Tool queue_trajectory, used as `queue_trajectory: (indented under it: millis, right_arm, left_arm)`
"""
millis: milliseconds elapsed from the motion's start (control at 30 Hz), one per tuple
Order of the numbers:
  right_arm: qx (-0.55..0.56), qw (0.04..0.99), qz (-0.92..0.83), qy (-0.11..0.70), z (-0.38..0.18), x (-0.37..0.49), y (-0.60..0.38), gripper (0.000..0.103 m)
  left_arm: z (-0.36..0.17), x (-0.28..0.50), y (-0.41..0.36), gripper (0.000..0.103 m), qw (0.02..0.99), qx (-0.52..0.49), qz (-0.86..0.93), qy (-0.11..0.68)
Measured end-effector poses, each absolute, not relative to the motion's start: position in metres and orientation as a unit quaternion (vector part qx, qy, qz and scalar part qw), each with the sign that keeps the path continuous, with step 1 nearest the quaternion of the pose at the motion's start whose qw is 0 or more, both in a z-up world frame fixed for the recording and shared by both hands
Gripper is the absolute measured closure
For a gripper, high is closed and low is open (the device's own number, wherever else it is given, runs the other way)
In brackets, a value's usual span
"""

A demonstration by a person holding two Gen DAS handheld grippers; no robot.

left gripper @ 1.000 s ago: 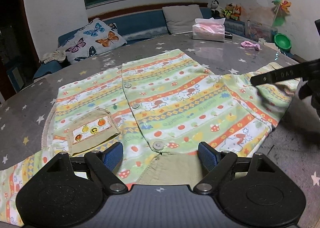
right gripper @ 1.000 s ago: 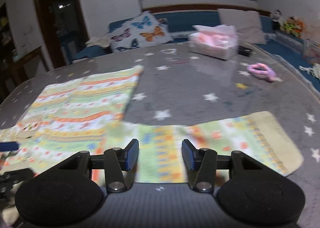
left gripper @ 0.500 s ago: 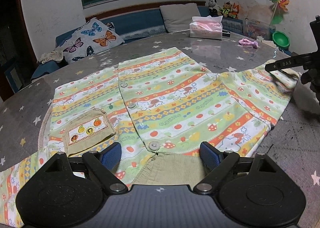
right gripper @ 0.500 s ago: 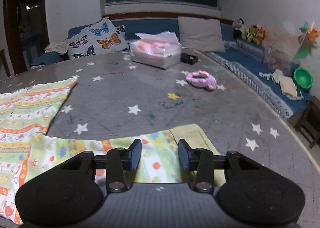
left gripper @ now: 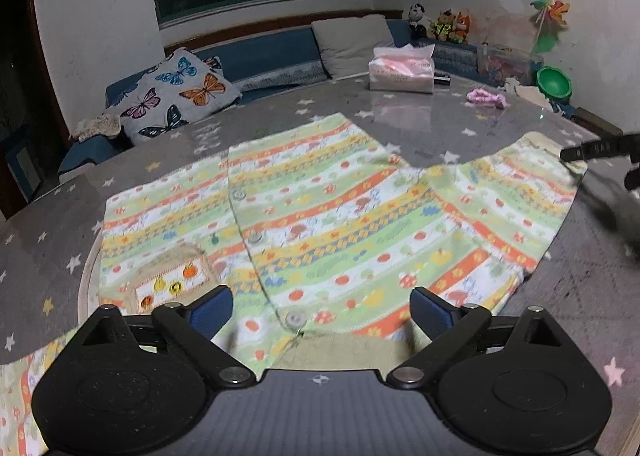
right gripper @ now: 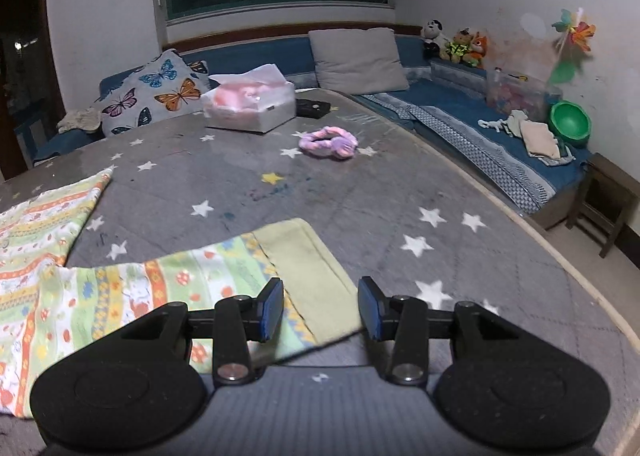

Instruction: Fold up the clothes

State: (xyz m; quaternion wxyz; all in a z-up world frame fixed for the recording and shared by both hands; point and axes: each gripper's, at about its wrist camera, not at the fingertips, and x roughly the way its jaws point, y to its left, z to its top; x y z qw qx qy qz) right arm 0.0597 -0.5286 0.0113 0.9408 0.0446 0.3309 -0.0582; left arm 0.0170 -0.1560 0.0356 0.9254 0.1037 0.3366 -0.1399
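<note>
A child's striped green, yellow and orange button shirt lies flat on the grey star-patterned table. My left gripper is open above the shirt's collar, over the top button. A chest pocket lies to its left. My right gripper is open over the plain cuff of the spread right sleeve. The right gripper also shows in the left wrist view at the sleeve end.
A tissue box, a dark small device and a pink scrunchie lie on the far table. A blue sofa with cushions runs behind. A green bowl sits at the right. The table edge curves on the right.
My right gripper has swung right along the sleeve to its cuff and its jaws have opened wider. My left gripper has stayed open over the collar, drifting slightly.
</note>
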Motion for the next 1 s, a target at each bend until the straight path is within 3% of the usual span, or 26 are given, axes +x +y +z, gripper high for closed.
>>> queue_trajectory:
  millis: [433,467,533,633,1000]
  right_arm:
    - [0.065,0.939,-0.072,0.329,0.006,0.057,-0.534,0.06]
    - [0.061,0.94,-0.07,0.329,0.006,0.057,-0.532,0.061]
    - [0.065,0.94,-0.062,0.329,0.006,0.056,-0.531,0.079]
    - [0.083,0.94,-0.049,0.327,0.009,0.054,-0.532,0.093]
    - [0.13,0.949,-0.014,0.288,0.05,0.043,-0.536,0.095]
  left_arm:
    - [0.042,0.035,-0.175,0.0,0.924,0.1,-0.141,0.34]
    - [0.041,0.037,-0.177,0.0,0.924,0.1,-0.141,0.342]
    - [0.04,0.04,-0.18,0.0,0.923,0.1,-0.141,0.344]
    - [0.038,0.044,-0.188,0.0,0.92,0.103,-0.143,0.35]
    - [0.02,0.053,-0.217,0.0,0.909,0.122,-0.16,0.366]
